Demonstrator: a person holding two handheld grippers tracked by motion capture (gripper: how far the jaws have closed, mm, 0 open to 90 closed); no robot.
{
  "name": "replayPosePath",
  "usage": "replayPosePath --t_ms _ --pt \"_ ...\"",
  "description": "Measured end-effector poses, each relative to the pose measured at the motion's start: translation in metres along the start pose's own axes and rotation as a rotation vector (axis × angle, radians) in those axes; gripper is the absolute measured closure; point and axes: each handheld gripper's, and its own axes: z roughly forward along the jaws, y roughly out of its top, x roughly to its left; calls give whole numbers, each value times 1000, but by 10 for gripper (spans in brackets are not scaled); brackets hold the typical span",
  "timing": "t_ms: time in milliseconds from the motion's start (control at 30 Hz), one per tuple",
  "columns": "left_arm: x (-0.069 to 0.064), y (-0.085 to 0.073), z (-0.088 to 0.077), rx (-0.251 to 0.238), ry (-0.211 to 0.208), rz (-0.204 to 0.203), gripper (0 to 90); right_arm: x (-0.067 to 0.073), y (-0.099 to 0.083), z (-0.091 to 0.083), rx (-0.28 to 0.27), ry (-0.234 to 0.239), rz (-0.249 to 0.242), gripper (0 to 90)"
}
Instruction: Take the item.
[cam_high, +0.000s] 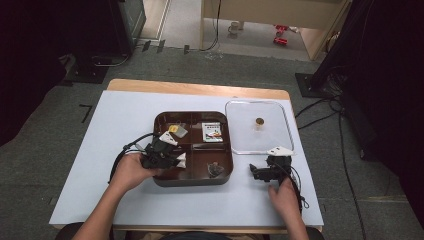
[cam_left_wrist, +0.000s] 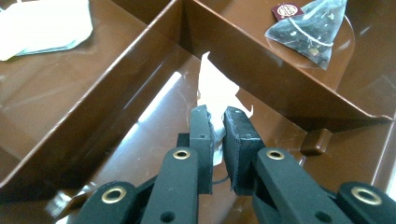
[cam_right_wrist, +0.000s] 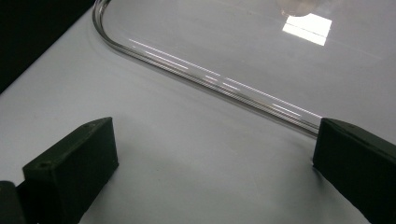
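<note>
Nearest the person, both forearms enter from the table's near edge. The right hand (cam_high: 285, 194) holds the right gripper (cam_high: 258, 170) over bare white table (cam_high: 100, 150) surface, just beside the near edge of a clear lid (cam_high: 257, 127). In the right gripper view its fingers (cam_right_wrist: 70, 168) stand wide apart with nothing between them; the lid's curved rim runs across just beyond the fingertips, and open white surface lies between and in front of them.

The left hand (cam_high: 131, 171) holds the left gripper (cam_high: 176, 161) inside the near-left compartment of a brown divided tray (cam_high: 192, 181). In the left gripper view the fingers (cam_left_wrist: 201, 140) are closed on a white sachet (cam_left_wrist: 212, 88), whose upper part stands up above the fingertips close to the partition wall ahead. Partition walls bound the compartment on both sides, leaving a narrow channel of brown floor around the gripper.

In the near-right compartment lies a dark pyramid tea bag (cam_high: 216, 170) with a small tag. Farther back, the far-left compartment holds a pale packet with a yellow item (cam_high: 176, 130), and the far-right compartment holds a printed packet (cam_high: 212, 132).

The lid lies flat on the table, its left edge just beside the tray's right wall, with a small brown knob (cam_high: 259, 120) at its centre. Beyond the tray, a broad strip of white surface runs to the table's far wooden edge (cam_high: 200, 89).
</note>
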Motion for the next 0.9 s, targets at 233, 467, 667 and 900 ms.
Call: replayPosePath --t_ms 233,467,667,900 --pt "6 -5 -9 -27 3 -24 833 0 0 0 1 2 2 0" --pt "14 -12 -23 -63 21 -59 833 -1 0 0 3 6 8 0" --pt "19 -18 -33 -88 40 -81 833 -1 0 1 5 11 12 0" --pt "23 -25 -47 -134 59 -102 833 -2 0 1 6 14 15 0"
